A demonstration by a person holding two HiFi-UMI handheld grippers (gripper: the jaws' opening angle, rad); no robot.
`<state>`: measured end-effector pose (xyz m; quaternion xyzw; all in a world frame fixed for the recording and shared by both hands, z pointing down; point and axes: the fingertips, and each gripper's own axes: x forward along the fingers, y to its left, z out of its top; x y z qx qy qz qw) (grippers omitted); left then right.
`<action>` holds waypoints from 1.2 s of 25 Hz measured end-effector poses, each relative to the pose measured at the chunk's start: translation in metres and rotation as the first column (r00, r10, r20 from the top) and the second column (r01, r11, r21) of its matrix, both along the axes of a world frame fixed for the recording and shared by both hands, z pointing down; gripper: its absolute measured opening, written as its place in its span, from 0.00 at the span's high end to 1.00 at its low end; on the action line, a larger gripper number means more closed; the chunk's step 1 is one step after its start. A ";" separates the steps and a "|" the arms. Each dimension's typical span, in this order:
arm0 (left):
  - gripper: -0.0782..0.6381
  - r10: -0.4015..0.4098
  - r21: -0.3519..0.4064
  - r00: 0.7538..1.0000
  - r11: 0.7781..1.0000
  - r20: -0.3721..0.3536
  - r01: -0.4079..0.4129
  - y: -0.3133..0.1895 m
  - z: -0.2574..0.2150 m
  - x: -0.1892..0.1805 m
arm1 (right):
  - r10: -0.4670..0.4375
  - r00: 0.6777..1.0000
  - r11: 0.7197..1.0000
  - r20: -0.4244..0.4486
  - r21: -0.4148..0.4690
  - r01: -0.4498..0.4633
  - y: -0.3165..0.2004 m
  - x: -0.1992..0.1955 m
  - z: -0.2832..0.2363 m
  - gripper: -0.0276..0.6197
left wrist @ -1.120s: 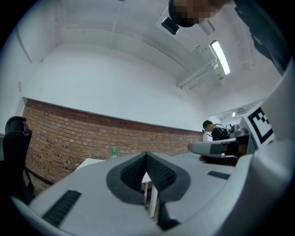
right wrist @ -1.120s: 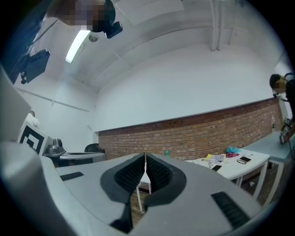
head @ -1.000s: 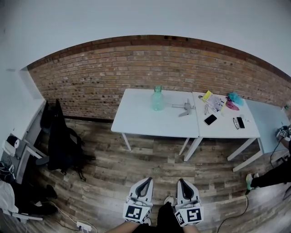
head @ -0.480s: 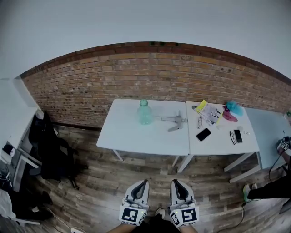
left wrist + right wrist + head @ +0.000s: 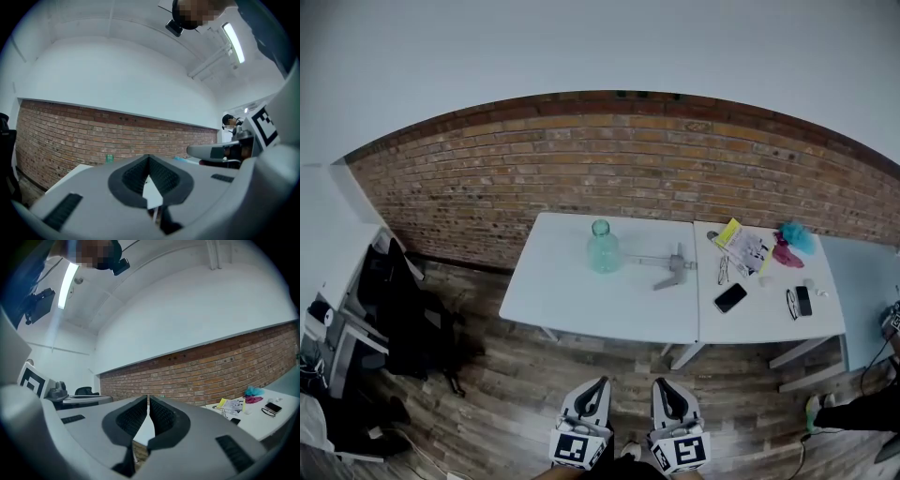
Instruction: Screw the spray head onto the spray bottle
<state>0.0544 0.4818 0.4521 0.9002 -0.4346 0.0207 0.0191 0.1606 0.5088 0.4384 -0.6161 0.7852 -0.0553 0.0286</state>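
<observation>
Both grippers empty, jaws pressed together. The left gripper (image 5: 598, 382) and right gripper (image 5: 662, 382) sit side by side, well short of the spray bottle (image 5: 603, 247) on its near side.

The bottle stands upright on the white table (image 5: 572, 314), with no head on it. The spray head (image 5: 674, 270) lies flat just right of the bottle, its tube pointing back at it (long axis across the table).

Judgement: the bottle is ahead of the left gripper. The head is right of the bottle, so nearer the right gripper.
</observation>
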 end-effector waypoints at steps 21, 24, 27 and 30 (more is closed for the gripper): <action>0.89 0.149 -0.063 0.988 0.987 -0.040 -0.151 -0.232 0.001 0.002 | 0.129 0.989 0.990 -0.066 -0.054 -0.133 -0.224 0.005 0.000 0.95; 0.89 0.177 -0.073 0.983 0.981 -0.047 -0.180 -0.250 0.003 -0.001 | 0.153 0.986 0.986 -0.067 -0.063 -0.157 -0.242 0.003 0.005 0.95; 0.89 0.187 -0.076 0.981 0.979 -0.054 -0.190 -0.268 0.004 -0.002 | 0.136 0.988 0.987 -0.074 -0.078 -0.142 -0.256 -0.006 0.011 0.95; 0.89 0.183 -0.081 0.981 0.979 -0.066 -0.188 -0.280 0.004 -0.003 | 0.118 0.990 0.986 -0.074 -0.106 -0.126 -0.265 -0.013 0.015 0.95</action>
